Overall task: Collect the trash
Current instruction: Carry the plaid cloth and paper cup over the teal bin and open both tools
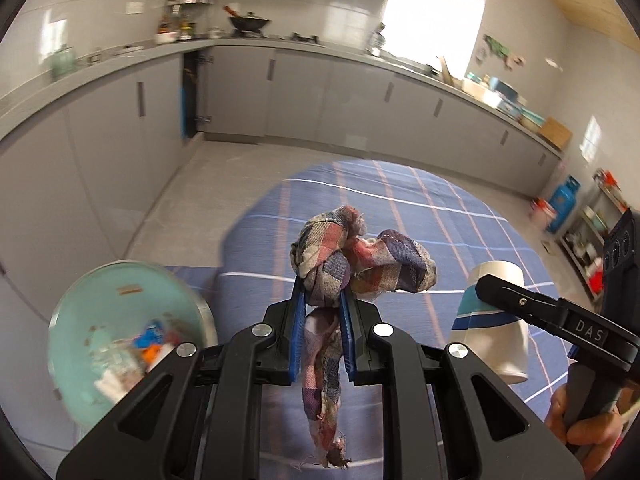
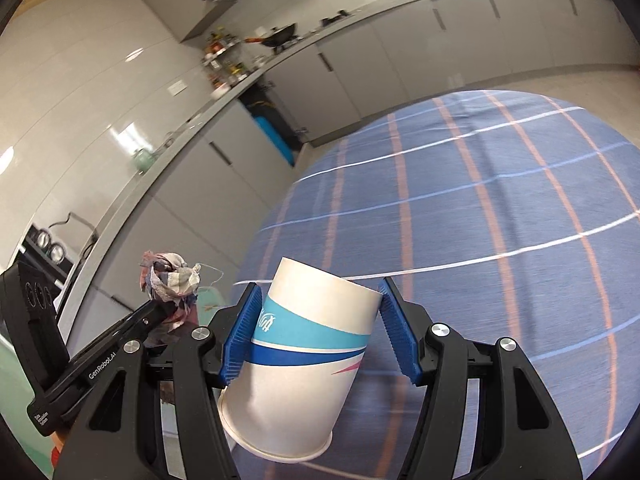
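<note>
Grey kitchen cabinets (image 1: 304, 92), bright window (image 1: 432, 28), tiled floor (image 1: 216, 184)

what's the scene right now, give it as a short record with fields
left gripper: shut on the plaid rag, which bunches above the jaws and hangs below them
right gripper: holding the paper cup, rim toward the camera, tilted
bin: teal, open, scraps inside, to the left of the left gripper
surface: blue plaid cloth under both grippers
setting: kitchen, grey cabinets, wok on the counter
</note>
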`<act>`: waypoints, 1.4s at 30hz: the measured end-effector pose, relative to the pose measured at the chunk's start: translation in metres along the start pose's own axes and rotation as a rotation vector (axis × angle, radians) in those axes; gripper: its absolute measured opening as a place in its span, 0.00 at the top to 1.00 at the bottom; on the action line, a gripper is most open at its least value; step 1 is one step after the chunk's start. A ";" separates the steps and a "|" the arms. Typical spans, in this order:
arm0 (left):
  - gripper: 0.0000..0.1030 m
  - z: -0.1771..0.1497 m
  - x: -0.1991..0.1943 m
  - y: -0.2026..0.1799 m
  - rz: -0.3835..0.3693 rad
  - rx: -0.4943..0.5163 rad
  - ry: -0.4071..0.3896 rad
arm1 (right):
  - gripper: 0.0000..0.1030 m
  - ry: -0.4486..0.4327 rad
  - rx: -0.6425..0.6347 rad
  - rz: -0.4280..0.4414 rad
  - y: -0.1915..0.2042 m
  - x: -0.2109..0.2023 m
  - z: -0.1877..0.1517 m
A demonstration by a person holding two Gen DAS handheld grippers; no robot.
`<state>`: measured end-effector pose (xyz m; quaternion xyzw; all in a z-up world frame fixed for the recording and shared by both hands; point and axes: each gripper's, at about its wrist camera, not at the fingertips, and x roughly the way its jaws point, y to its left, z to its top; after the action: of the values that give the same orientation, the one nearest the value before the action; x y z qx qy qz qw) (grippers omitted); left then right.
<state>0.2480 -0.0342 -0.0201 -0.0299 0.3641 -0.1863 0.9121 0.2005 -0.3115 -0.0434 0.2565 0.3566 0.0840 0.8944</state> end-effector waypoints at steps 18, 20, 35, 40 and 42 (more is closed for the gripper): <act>0.84 -0.025 -0.074 0.126 0.244 -0.196 -0.072 | 0.41 0.114 -0.253 0.172 0.164 0.063 -0.044; 0.84 -0.026 -0.077 0.134 0.256 -0.211 -0.078 | 0.41 0.121 -0.270 0.178 0.175 0.069 -0.048; 0.84 -0.031 -0.065 0.167 0.275 -0.279 -0.059 | 0.41 0.147 -0.327 0.155 0.212 0.117 -0.055; 0.84 -0.032 -0.047 0.172 0.259 -0.299 -0.030 | 0.41 0.149 -0.340 0.121 0.211 0.132 -0.055; 0.84 -0.034 -0.041 0.176 0.261 -0.300 -0.017 | 0.41 0.151 -0.353 0.107 0.209 0.138 -0.057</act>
<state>0.2538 0.1464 -0.0517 -0.1195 0.3807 -0.0097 0.9169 0.2695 -0.0642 -0.0520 0.1074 0.3882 0.2117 0.8905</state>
